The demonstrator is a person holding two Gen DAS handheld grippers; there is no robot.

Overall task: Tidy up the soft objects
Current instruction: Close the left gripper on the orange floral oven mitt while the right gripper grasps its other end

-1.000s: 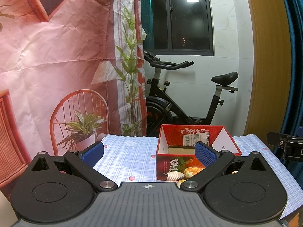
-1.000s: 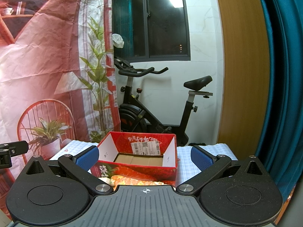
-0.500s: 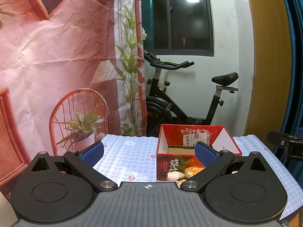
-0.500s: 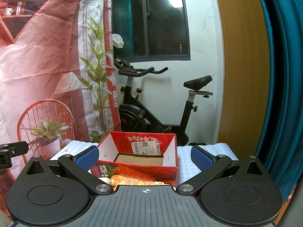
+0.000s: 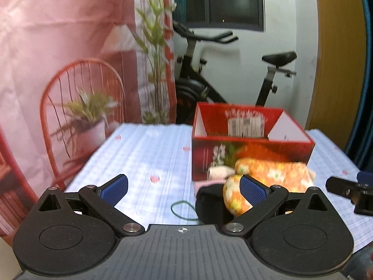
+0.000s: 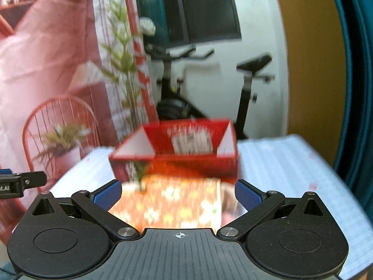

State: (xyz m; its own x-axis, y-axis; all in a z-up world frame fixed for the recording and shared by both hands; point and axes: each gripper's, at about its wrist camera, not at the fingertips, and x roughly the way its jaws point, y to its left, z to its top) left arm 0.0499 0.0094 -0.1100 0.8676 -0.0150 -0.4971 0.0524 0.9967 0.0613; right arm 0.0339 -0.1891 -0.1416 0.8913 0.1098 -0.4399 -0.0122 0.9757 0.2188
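An open red cardboard box (image 5: 251, 149) (image 6: 177, 161) stands on the checked tablecloth. In front of it lie orange flowered soft items (image 5: 272, 172) (image 6: 167, 205), a small white rolled piece (image 5: 219, 171), a pink piece (image 5: 207, 183) and a black soft item (image 5: 209, 205). My left gripper (image 5: 184, 190) is open above the cloth, left of the pile, its right pad overlapping an orange item. My right gripper (image 6: 178, 194) is open, with the orange flowered fabric seen between its pads. Both views are blurred.
A green rubber band (image 5: 184, 210) lies on the tablecloth (image 5: 144, 158) near my left gripper. A pink printed backdrop (image 5: 58, 70) hangs on the left, an exercise bike (image 5: 223, 74) stands behind the table, and a teal curtain (image 6: 354, 93) hangs on the right.
Both grippers have tilted down and moved toward the table, so the pile of soft items in front of the box now shows. Both remain open.
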